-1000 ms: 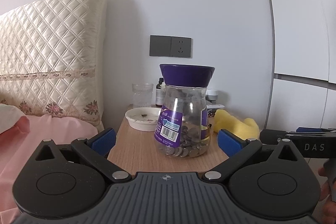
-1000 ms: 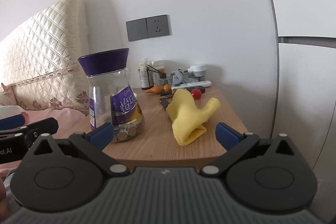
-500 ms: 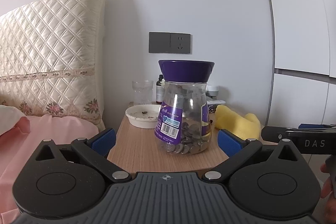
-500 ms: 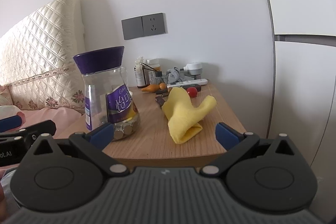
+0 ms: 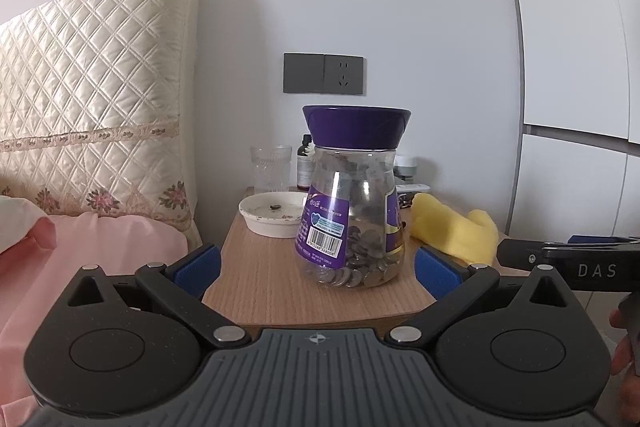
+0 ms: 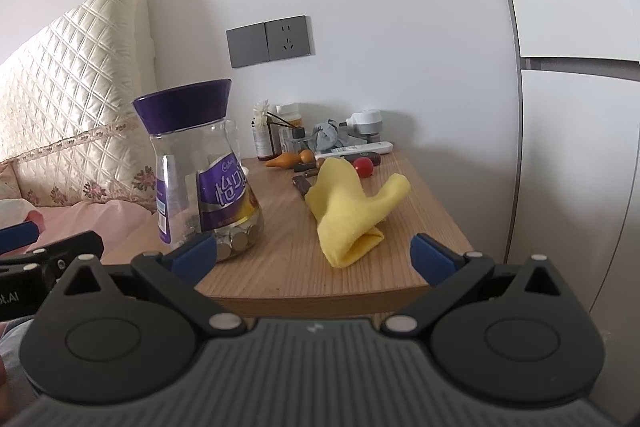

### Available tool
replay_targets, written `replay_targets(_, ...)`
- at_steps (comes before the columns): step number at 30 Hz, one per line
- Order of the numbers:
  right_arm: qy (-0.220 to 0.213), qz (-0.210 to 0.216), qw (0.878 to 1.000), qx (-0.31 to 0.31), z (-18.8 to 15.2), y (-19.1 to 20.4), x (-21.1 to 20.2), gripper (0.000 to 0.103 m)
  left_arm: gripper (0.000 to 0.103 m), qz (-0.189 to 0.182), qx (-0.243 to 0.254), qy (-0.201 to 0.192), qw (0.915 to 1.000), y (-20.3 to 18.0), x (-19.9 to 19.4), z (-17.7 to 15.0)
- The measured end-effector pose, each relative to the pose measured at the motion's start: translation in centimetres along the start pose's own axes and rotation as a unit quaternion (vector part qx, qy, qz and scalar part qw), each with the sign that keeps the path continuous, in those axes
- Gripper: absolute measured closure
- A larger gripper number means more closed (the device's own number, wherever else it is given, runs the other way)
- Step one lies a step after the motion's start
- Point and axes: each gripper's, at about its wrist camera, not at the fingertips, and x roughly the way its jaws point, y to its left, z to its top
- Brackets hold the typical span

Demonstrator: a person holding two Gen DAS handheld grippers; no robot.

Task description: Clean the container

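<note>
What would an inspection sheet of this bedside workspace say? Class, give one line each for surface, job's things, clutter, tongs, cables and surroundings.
Surface: wooden nightstand, front part bare.
Job's things: clear jar with purple lid, upright, coins at the bottom; yellow cloth crumpled to its right.
Clutter: white dish, glass, brown bottle, remote, red ball and small items along the wall.
Tongs: left tongs open, facing the jar; right tongs open, facing the cloth; both empty.
Cables: nothing seen.
Surroundings: quilted headboard, pink bedding, wall socket, white cabinet.

Bedroom, likely: quilted headboard [image 5: 96, 99], pink bedding [image 5: 100, 259], nightstand [image 5: 264, 283].
</note>
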Motion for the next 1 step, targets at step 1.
replay_targets(1,0.0,0.0,1.0,0.0,0.0,0.02,0.02,0.0,0.0,0.0,0.0,0.0,1.0,-0.03,0.02,-0.01)
